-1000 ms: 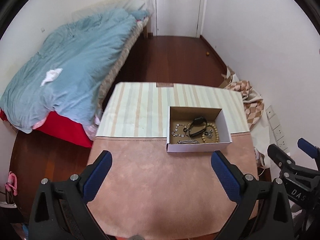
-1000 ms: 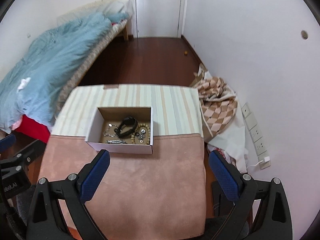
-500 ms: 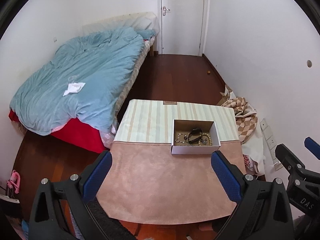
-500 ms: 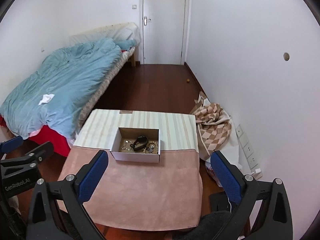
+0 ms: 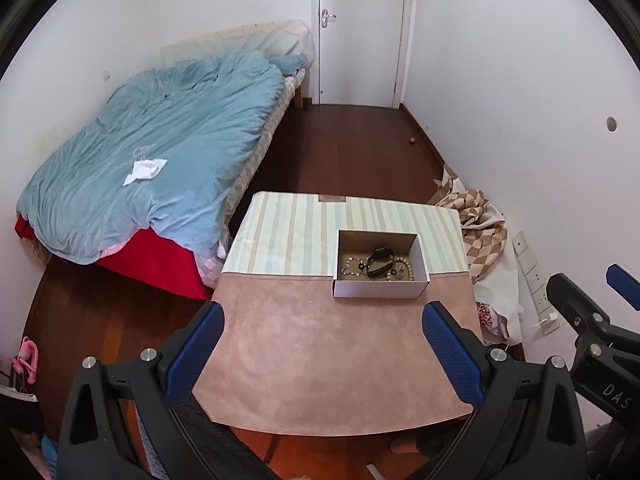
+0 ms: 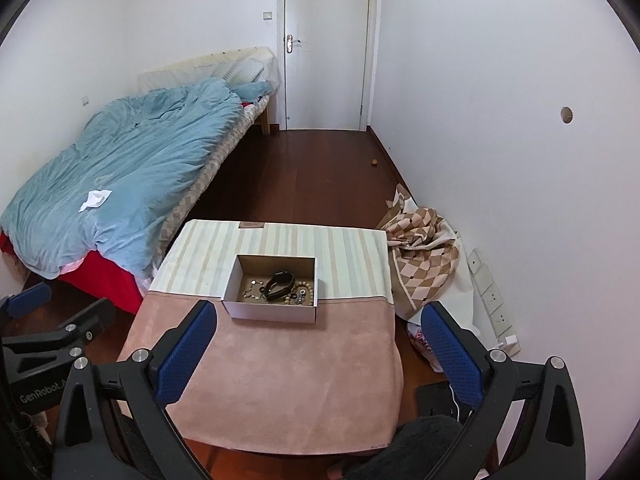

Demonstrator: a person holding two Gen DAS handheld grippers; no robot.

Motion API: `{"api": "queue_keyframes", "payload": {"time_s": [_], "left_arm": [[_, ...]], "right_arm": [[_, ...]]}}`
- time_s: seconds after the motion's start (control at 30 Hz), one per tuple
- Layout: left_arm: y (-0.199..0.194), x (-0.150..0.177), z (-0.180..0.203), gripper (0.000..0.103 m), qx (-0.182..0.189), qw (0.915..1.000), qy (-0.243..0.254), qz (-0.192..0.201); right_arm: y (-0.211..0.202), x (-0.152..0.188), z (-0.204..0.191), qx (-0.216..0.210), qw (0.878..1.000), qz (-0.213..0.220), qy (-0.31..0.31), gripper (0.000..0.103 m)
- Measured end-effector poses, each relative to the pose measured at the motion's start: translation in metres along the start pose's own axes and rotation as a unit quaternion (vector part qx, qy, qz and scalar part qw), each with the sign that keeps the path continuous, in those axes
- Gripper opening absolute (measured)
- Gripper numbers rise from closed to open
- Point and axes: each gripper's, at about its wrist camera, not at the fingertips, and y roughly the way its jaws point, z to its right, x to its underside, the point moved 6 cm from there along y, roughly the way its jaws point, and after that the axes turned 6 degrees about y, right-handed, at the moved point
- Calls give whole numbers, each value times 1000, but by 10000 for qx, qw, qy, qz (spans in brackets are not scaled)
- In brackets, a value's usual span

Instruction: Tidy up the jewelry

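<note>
A small white cardboard box (image 5: 380, 291) (image 6: 272, 314) sits on the cloth-covered table (image 5: 328, 360) (image 6: 280, 376), where the pink and striped cloths meet. Inside lie a black watch band (image 5: 379, 264) (image 6: 279, 282), a silver chain (image 5: 352, 267) (image 6: 252, 291) and a wooden bead bracelet (image 5: 406, 268) (image 6: 306, 292). My left gripper (image 5: 322, 350) is open, held high above the table's near edge, well back from the box. My right gripper (image 6: 318, 350) is also open and empty, just as far back. Each gripper shows at the edge of the other's view.
A bed with a blue duvet (image 5: 160, 152) (image 6: 128, 168) stands left of the table. A checked cloth pile (image 5: 480, 224) (image 6: 424, 256) lies on the floor at the right wall, by wall sockets (image 6: 490, 300). A shut white door (image 5: 360, 32) is at the far end.
Both grippers have pulled back and risen away from the table; the box now looks much smaller and more of the room shows. Both stay open and empty.
</note>
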Motion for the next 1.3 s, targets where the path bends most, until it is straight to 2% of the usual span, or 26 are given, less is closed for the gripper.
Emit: {"api": "queue_keyframes", "payload": {"time_s": [0.17, 0.4, 0.67, 0.93, 1.3], "left_arm": [[18, -7, 3, 101, -129, 9999, 25, -83], [39, -27, 3, 101, -67, 9994, -9, -340], [58, -45, 3, 101, -139, 9990, 13, -425], [76, -44, 5, 101, -186, 9979, 91, -611], [86, -43, 8, 101, -105, 9973, 47, -719]], "right_arm": [[25, -6, 3, 40, 9998, -171, 42, 103], [60, -16, -2, 66, 9991, -421, 51, 103], [93, -28, 2, 158, 9975, -676, 134, 103], [111, -32, 8, 274, 9962, -818, 110, 103], [115, -31, 11, 352, 9954, -892, 78, 103]]}}
